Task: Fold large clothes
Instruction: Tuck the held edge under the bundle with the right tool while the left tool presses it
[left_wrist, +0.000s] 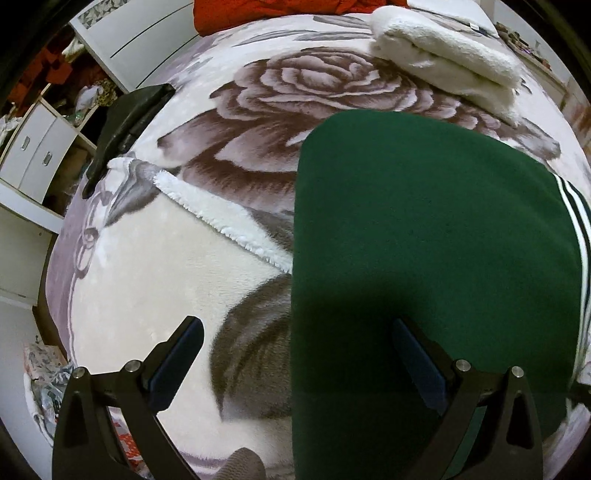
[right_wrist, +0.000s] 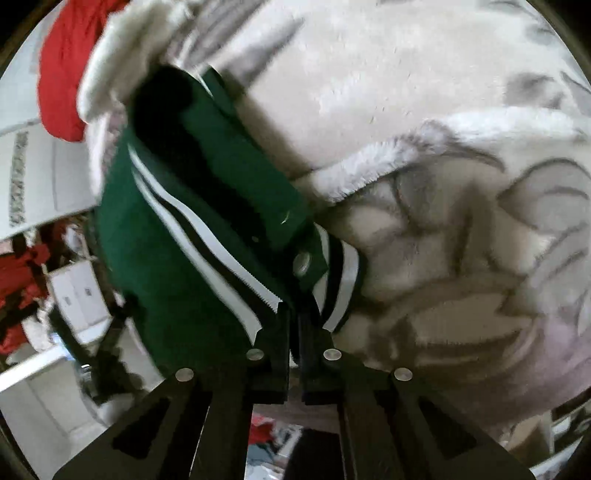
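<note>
Green jacket (right_wrist: 177, 236) in right tool (right_wrist: 294, 325)

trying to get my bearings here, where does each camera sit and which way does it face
Left wrist: sits on the left gripper, looking steeply down at the green jacket on the rose-print blanket; its own two fingers show, spread apart.
Right wrist: sits on the right gripper, looking down along shut fingers pinching the jacket's striped hem.
Shared: the jacket, the blanket, the white folded fleece and a red cloth.
</note>
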